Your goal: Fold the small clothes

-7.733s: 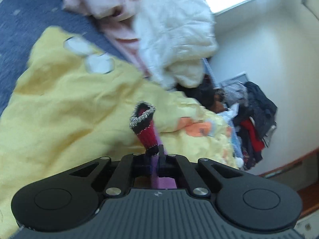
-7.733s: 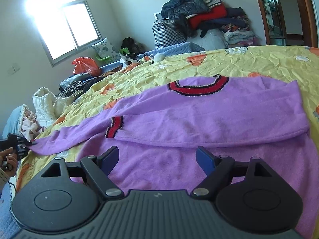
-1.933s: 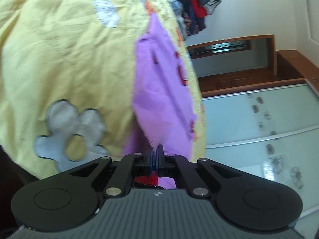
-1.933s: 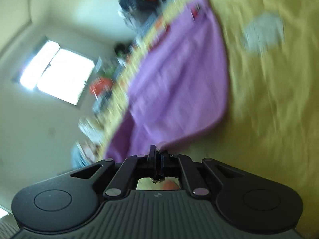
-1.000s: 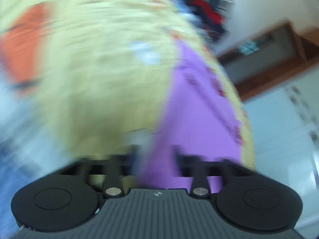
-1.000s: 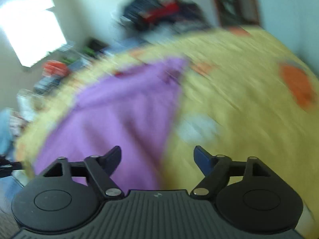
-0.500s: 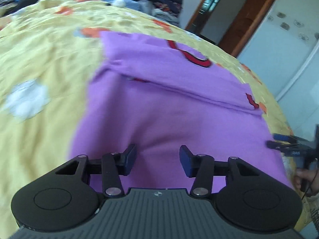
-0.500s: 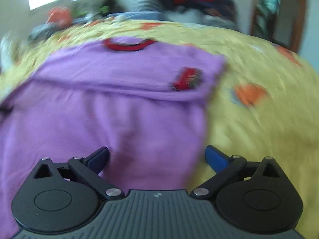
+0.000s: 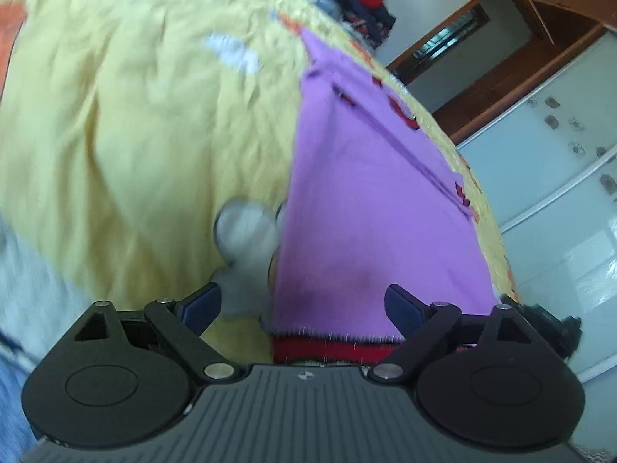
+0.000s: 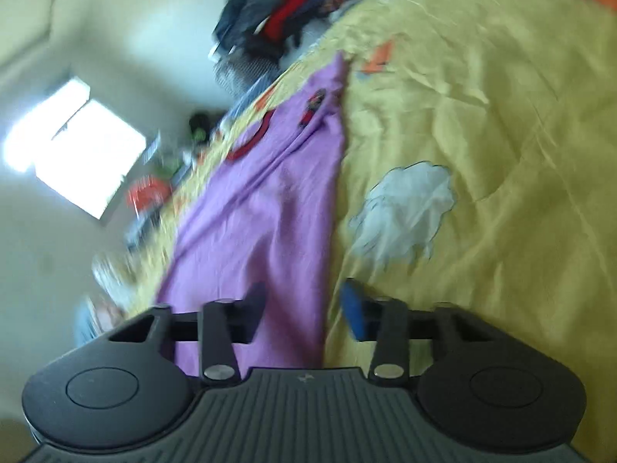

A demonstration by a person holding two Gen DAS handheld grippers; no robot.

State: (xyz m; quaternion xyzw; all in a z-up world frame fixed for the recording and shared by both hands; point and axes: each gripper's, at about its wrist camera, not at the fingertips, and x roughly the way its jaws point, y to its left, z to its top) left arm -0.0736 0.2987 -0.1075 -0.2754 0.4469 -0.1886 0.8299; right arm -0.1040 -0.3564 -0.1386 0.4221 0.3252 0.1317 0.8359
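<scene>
A purple sweater [image 9: 366,208] with a red collar and red cuffs lies flat on the yellow bedspread [image 9: 115,135], sleeves folded across its chest. My left gripper [image 9: 302,306] hovers over the red hem [image 9: 327,349] at the sweater's near left corner. Its jaws are opening wide and the pads touch nothing. In the right wrist view the sweater [image 10: 262,212] runs away from me. My right gripper [image 10: 304,310] straddles the sweater's near right edge. Its jaws are closing with purple cloth between them, and gaps still show beside the pads.
A heap of dark and red clothes [image 10: 277,11] is piled past the bed's far end. There is a bright window [image 10: 77,146] on the left wall. A wooden door frame [image 9: 501,50] and pale wardrobe doors [image 9: 559,193] stand to the right of the bed.
Both views have swung and rolled from looking square across the sweater to looking along its side edges near the hem. The left jaws have spread wider; the right jaws have narrowed around the cloth edge.
</scene>
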